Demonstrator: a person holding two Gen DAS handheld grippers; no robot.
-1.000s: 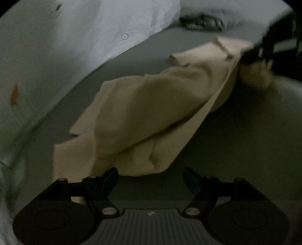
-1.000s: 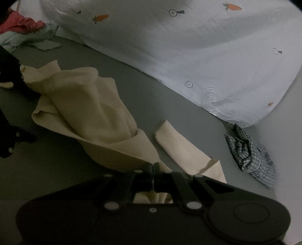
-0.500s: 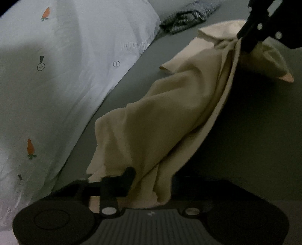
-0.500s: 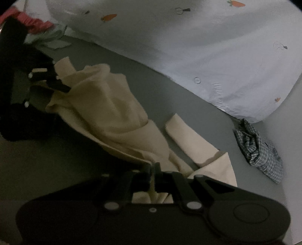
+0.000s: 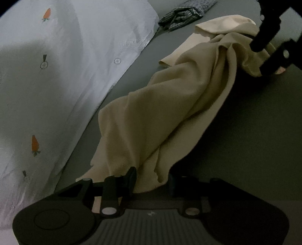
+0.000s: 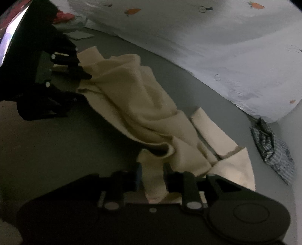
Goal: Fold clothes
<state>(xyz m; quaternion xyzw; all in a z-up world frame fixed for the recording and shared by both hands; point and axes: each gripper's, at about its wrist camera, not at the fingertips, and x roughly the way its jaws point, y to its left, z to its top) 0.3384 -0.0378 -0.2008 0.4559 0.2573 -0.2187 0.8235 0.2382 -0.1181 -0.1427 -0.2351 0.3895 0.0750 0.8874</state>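
A cream garment (image 5: 166, 113) lies bunched in a long ridge on the grey surface, stretched between my two grippers; it also shows in the right wrist view (image 6: 143, 105). My left gripper (image 5: 151, 177) has its jaws around the near end of the cloth, which drapes between the fingers. My right gripper (image 6: 151, 173) has its jaws parted with a strip of the cream cloth lying between them. Each gripper shows as a dark shape at the far end in the other's view.
A white duvet with carrot prints (image 5: 56, 75) lies along the left; it also shows in the right wrist view (image 6: 217, 43). A checked blue garment (image 6: 271, 143) lies beyond the cream one. Red and pale clothes (image 6: 64, 16) lie at the far left.
My right gripper's jaws have opened from shut; the cloth now lies loose between them. My left gripper has moved onto the cloth's near end and narrowed around it.
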